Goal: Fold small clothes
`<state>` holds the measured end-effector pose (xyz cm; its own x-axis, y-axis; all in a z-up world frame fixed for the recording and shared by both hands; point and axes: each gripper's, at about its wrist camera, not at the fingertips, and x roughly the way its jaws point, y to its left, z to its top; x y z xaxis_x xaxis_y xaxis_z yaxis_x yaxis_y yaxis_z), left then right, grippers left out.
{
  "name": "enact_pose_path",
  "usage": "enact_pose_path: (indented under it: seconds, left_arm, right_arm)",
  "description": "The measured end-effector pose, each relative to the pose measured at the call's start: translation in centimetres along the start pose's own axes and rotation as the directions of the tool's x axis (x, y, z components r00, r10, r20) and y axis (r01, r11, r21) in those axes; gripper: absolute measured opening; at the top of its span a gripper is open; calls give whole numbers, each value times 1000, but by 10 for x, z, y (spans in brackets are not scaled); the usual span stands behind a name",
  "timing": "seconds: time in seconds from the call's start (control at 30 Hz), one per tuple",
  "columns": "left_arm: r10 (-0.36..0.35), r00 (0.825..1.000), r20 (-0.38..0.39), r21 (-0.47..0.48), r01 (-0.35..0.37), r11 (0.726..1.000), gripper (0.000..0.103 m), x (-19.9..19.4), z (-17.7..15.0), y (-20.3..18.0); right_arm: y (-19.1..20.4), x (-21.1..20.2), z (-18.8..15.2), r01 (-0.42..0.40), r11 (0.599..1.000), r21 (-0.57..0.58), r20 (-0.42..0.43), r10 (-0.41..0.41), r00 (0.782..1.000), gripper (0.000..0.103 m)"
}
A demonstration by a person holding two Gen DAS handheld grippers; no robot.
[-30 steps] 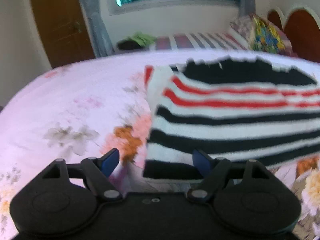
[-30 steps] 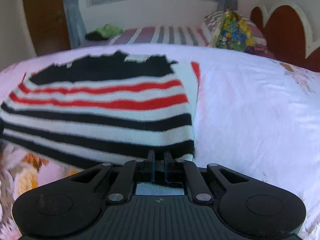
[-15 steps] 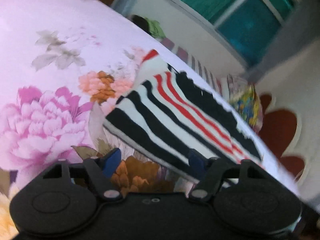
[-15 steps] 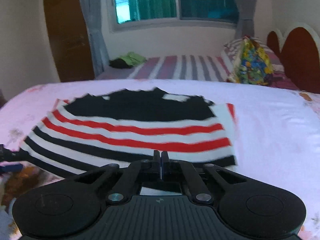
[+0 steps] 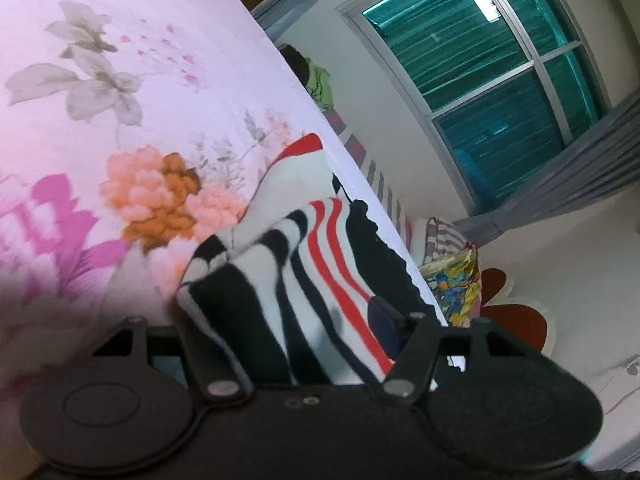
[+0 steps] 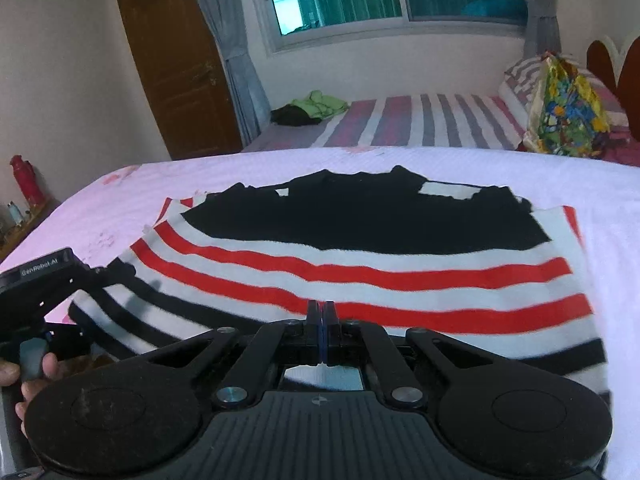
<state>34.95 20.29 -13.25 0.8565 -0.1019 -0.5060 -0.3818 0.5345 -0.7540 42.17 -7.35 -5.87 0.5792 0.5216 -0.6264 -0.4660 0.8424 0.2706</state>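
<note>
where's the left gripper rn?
Right wrist view: the left gripper is at the far left edge, at the striped sweater's near-left corner on the floral bedsheet. Its jaws have been closing with that corner between them.

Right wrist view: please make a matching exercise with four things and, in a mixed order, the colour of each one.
Things:
1. bottle
2. door
3. crumpled cloth on the far bed
4. top band of the striped garment

Colours:
a. black
b. green
c. red
d. brown

Pairs: 1-c, 2-d, 3-b, 4-a
</note>
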Motion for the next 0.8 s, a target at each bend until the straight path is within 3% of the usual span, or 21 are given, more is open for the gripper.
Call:
enact_pose_path:
  seconds: [0.07,0.1,0.17,0.33,0.43,0.5,0.63,0.7,0.77,0.8]
  left_arm:
    - [28,1000,-6,33,-27,999,42,8,0,-4]
    - [44,999,-5,43,-44,998,27,8,0,-6]
    - [55,998,-10,29,-55,998,16,9,0,-3]
    - [-103,992,76,-29,105,994,14,-17,-1,-6]
    - [0,1000,8,-54,0,999,14,0,-3,12]
    - [-39,999,-3,-91,39,995,14,2,-2,24]
    - [-29,1000,-7,-47,29,998,14,-2,3,8]
    - [9,1000,1,82,-9,997,14,-11,6,-26]
    - [35,999,15,283,-38,958,14,-18,0,-76]
    - [26,1000,10,335,-28,942,14,-19,-3,-94]
  right_arm:
    - [-1,9,3,-6,1000,15,-6,6,1000,0]
    - [-2,13,5,-6,1000,26,-9,7,1000,0]
    - [-5,19,7,-14,998,61,-15,15,1000,0]
    - [-1,21,12,-55,996,69,3,55,998,0]
    - [-2,43,3,-27,999,40,-72,30,997,0]
    - [-6,46,0,-40,998,49,-60,43,997,0]
    - [-11,49,2,-44,996,83,-67,50,997,0]
    - [-11,48,2,-43,995,90,-65,49,997,0]
    - [-17,43,5,-51,990,132,-56,59,997,0]
    - [-23,34,7,-59,983,176,-31,65,997,0]
